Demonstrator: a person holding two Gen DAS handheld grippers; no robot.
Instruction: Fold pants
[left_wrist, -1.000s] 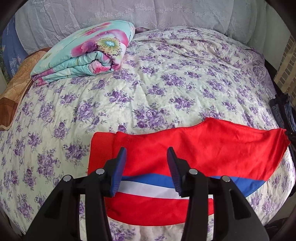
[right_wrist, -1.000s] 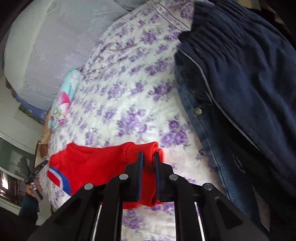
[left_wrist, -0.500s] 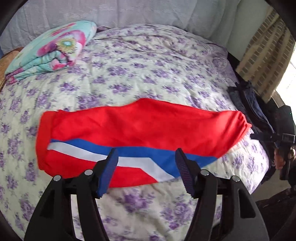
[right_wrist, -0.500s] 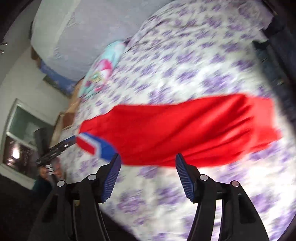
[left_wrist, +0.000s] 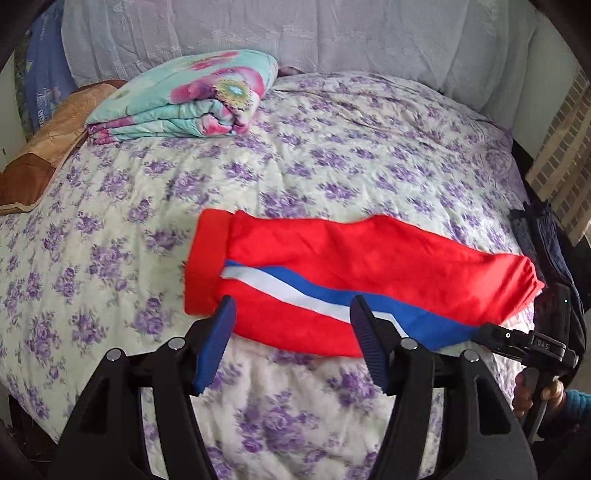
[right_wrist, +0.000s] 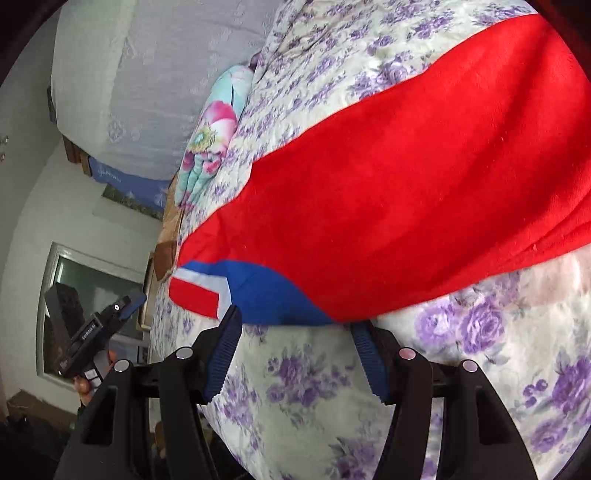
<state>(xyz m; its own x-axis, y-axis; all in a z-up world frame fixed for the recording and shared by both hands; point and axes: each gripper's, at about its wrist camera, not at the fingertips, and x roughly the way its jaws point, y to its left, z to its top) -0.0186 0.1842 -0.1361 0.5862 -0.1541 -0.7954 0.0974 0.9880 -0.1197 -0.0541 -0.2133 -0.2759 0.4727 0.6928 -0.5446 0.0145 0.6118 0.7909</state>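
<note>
At the bottom of the left wrist view the left gripper (left_wrist: 291, 339) stands with its jaws apart and nothing between them, poised just short of the near edge of the red pants (left_wrist: 354, 280). The right gripper (right_wrist: 295, 347) has just been narrowing a little, yet it too is apart and empty, its tips at the hem where the blue and white stripe (right_wrist: 258, 291) ends.

The pants lie in one long band across the middle of the frame, cuff at centre left, the other end at the right edge of the bed. The next fold, I judge, wants both tools to bite the same long edge, well apart, pinching every layer — then lift and carry it over evenly, so the stripe stays straight and the cloth does not drag.

Under them is the purple-flowered bedspread (left_wrist: 332, 166), soft and creased. Farther off, upper left, a folded floral quilt (left_wrist: 192, 99) — beyond it the pale lace-covered headboard (left_wrist: 332, 37).
</note>
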